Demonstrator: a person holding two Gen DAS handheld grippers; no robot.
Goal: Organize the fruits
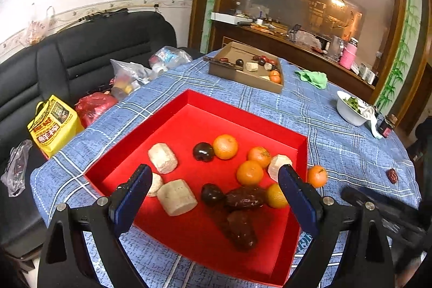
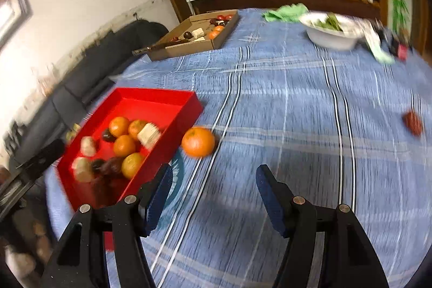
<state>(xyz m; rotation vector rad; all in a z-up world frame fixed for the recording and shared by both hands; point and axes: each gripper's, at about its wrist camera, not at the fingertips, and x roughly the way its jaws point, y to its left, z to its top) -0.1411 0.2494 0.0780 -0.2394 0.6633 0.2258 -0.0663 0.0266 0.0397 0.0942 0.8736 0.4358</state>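
Left gripper (image 1: 213, 189) tilts down over the red tray (image 1: 243, 115), jaws wide, empty; right gripper (image 2: 213, 196) angles down over the tablecloth (image 2: 297, 126), jaws apart, empty.

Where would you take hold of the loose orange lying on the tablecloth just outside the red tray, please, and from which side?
Grip the loose orange across its widest middle, coming down from above. It is round, so any pair of opposite sides would serve, but the red tray wall stands close beside it; probably set the fingers along that wall, not across. The right tool, open and empty, is nearer.
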